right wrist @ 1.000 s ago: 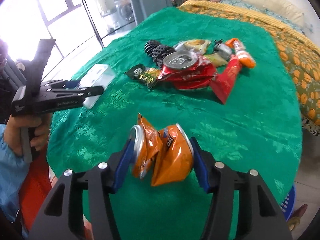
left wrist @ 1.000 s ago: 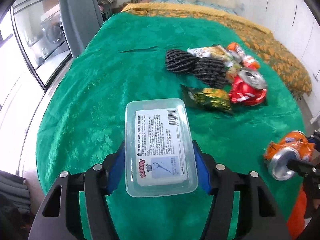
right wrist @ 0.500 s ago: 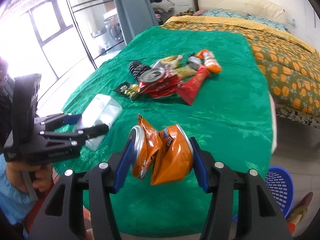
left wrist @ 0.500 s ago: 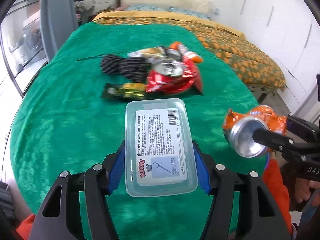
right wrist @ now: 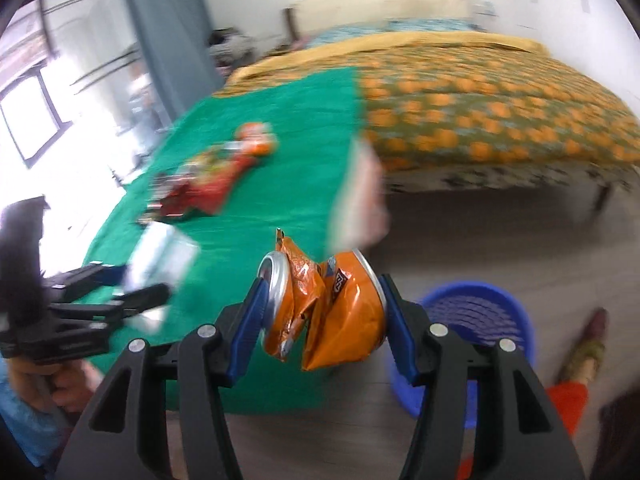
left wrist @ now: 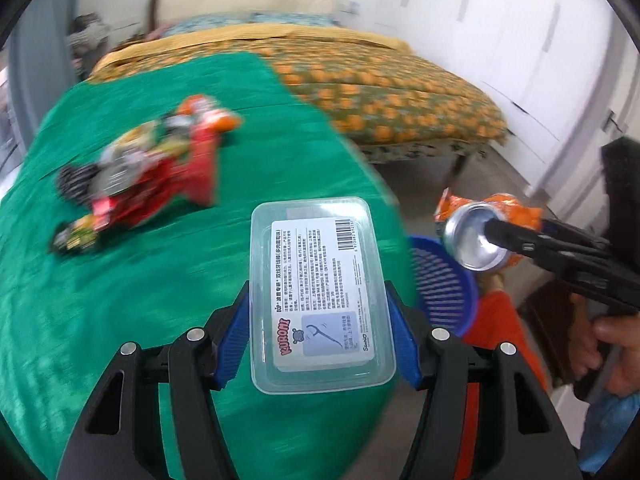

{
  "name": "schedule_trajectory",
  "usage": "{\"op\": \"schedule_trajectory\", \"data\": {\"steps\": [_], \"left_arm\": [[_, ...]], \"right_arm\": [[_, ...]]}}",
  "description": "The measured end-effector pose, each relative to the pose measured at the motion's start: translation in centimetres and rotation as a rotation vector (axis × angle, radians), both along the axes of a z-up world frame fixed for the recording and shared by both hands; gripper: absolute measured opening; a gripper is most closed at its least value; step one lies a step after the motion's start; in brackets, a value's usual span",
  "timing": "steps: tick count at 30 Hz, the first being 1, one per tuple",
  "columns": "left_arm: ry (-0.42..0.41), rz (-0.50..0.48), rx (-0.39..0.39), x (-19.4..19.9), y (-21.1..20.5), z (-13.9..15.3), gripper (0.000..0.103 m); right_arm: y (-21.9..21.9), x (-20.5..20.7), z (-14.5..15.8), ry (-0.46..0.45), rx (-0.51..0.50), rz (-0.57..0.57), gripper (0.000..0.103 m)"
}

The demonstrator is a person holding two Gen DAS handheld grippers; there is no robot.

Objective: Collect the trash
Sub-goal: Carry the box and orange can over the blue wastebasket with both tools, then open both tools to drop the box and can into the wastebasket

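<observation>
Currently you are holding a crushed orange can (right wrist: 324, 312) end to end in the right gripper (right wrist: 322, 320), closed on its rims, while the left gripper (left wrist: 318, 312) is clamping a clear rigid plastic box (left wrist: 320, 292) by its long sides. The blue slatted basket (right wrist: 476, 312) is sitting on the floor off the table's right edge (left wrist: 384, 184), nearer your right gripper. Crinkled wrappers (left wrist: 156, 184) are lying mid-table.

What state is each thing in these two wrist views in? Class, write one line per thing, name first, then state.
left gripper: shut on the clear plastic box.
clear plastic box: lid on, label up, held above the table edge.
right gripper: shut on the orange can.
orange can: crushed, held sideways, clear of the table.
blue basket: upright on the floor, contents not visible.
trash pile: lying on the green tablecloth, blurred.
</observation>
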State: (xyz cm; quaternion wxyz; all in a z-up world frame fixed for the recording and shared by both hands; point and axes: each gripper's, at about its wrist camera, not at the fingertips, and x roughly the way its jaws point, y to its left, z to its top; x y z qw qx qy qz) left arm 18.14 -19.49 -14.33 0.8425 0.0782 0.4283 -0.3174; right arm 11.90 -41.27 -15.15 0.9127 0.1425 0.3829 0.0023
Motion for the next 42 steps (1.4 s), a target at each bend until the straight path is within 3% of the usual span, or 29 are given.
{"op": "schedule_trajectory", "data": {"steps": [6, 10, 18, 26, 27, 28, 30, 33, 42], "left_arm": [[0.047, -0.147, 0.003, -1.8, -9.2, -1.2, 0.061], [0.099, -0.202, 0.036, -2.4, -15.1, -4.3, 0.061], [0.24, -0.184, 0.099, -0.9, -22.1, -12.8, 0.061], [0.281, -0.146, 0.135, 1.2, -25.3, -17.4, 0.062], [0.283, -0.143, 0.133, 1.4, -25.6, -17.9, 0.068], [0.283, -0.14, 0.137, 1.8, -26.1, -18.3, 0.08], [0.257, -0.122, 0.144, 2.0, -26.1, -18.2, 0.085], [0.256, -0.111, 0.114, 2.3, -25.4, -16.9, 0.085], [0.1, -0.217, -0.017, -1.9, -20.6, -7.6, 0.093]], "right_arm": [[-7.7, -2.0, -3.8, 0.094, -0.019, -0.182, 0.056], [-11.3, -2.5, -6.9, 0.148, -0.01, -0.263, 0.056], [-16.5, -2.9, -12.0, 0.219, 0.066, -0.379, 0.057], [-18.8, -2.4, -14.6, 0.228, 0.18, -0.436, 0.061], [-19.0, -2.2, -14.8, 0.228, 0.194, -0.44, 0.062], [-19.3, -2.1, -15.3, 0.226, 0.223, -0.442, 0.071], [-20.3, -2.0, -15.9, 0.215, 0.272, -0.469, 0.078], [-21.0, -2.7, -15.5, 0.192, 0.285, -0.505, 0.078], [-17.5, -3.6, -10.8, 0.08, 0.148, -0.512, 0.084]]}}
